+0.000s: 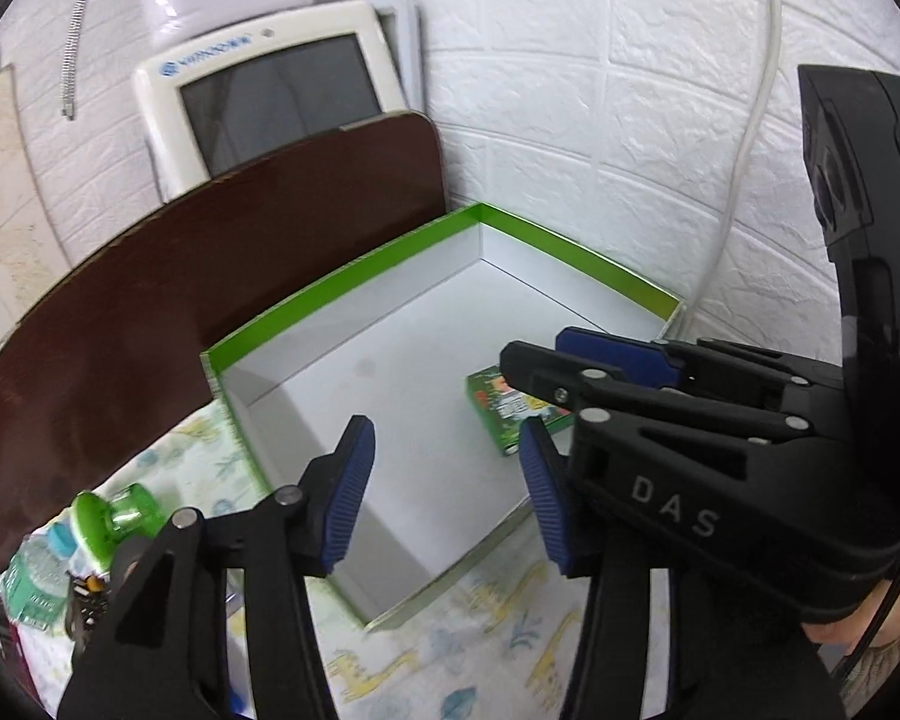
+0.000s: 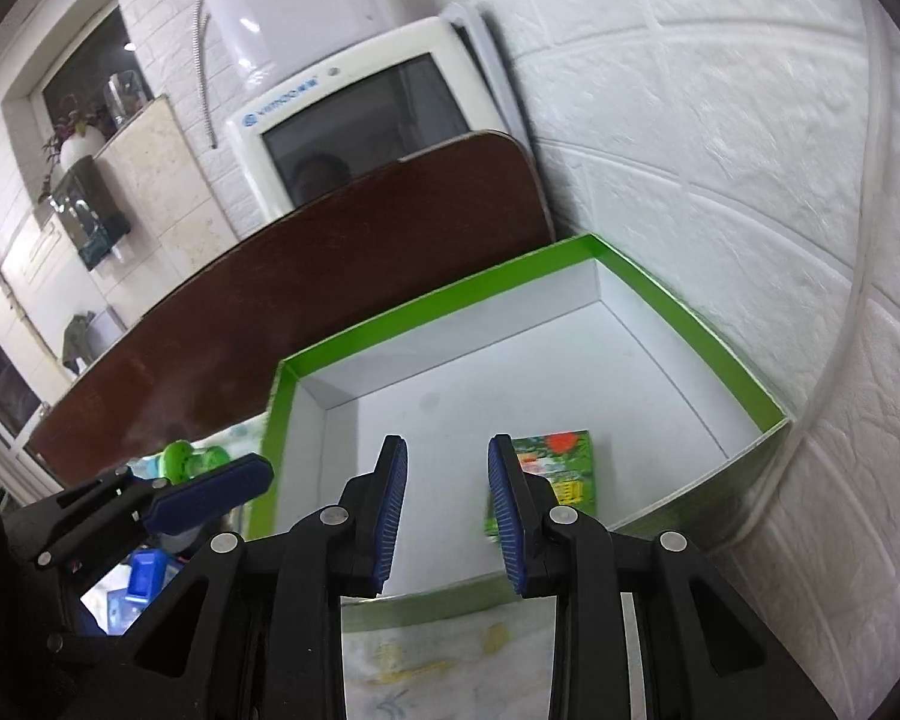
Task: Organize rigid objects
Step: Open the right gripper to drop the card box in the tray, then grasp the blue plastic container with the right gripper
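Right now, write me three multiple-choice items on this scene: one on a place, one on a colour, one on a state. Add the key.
1. Where does the small green carton lie?
A. on the floor of the open box
B. on the patterned cloth
C. on the brown board

2. What colour is the open box's rim?
A. red
B. green
C. black

3. How is the left gripper?
A. shut on the carton
B. shut on a bottle
C. open, holding nothing

Key:
1 A, the carton rests on the white floor inside the walls.
2 B, a bright green band runs along the top edge.
3 C, its blue pads stand apart with only the box floor visible between them.
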Tool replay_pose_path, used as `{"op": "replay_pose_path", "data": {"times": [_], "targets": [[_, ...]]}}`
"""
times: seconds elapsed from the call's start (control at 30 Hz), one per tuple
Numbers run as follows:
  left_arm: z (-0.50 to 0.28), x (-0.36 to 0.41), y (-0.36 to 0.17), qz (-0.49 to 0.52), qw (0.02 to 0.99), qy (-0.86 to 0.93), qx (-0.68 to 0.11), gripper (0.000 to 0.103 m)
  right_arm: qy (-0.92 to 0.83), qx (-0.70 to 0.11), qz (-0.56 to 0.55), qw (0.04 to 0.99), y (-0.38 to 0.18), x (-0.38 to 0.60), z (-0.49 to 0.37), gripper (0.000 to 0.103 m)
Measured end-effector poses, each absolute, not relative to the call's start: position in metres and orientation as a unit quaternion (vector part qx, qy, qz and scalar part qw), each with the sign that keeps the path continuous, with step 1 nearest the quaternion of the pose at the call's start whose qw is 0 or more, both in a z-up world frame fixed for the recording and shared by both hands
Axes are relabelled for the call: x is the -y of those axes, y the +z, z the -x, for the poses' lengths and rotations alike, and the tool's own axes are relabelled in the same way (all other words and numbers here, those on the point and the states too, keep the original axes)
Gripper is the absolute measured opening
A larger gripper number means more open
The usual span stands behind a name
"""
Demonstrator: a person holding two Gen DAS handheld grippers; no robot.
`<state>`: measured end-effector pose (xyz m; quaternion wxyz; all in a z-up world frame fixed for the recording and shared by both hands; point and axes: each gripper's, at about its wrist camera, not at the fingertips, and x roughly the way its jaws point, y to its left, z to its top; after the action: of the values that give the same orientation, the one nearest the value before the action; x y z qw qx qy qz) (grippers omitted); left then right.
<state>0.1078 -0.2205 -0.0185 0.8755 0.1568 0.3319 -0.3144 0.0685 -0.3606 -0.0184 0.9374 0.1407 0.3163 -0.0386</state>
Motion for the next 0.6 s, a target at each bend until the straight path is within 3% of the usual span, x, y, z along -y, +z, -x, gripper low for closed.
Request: {"op": "replay_pose_path", "data": {"times": [0.2, 0.6], "targets": [[-0.1, 0.161, -0.01, -0.133, 0.903, -0.257, -0.317, 0.06, -0.002, -0.318, -0.117, 0.941, -0.008, 0.315, -0.063, 0.03], [-0.089, -0.006, -0.046, 0.002, 0.912, -0.159, -0.378, 0.063, 0.125, -0.408, -0.094, 0.899, -0.05, 0.185, -0.089, 0.034]]}}
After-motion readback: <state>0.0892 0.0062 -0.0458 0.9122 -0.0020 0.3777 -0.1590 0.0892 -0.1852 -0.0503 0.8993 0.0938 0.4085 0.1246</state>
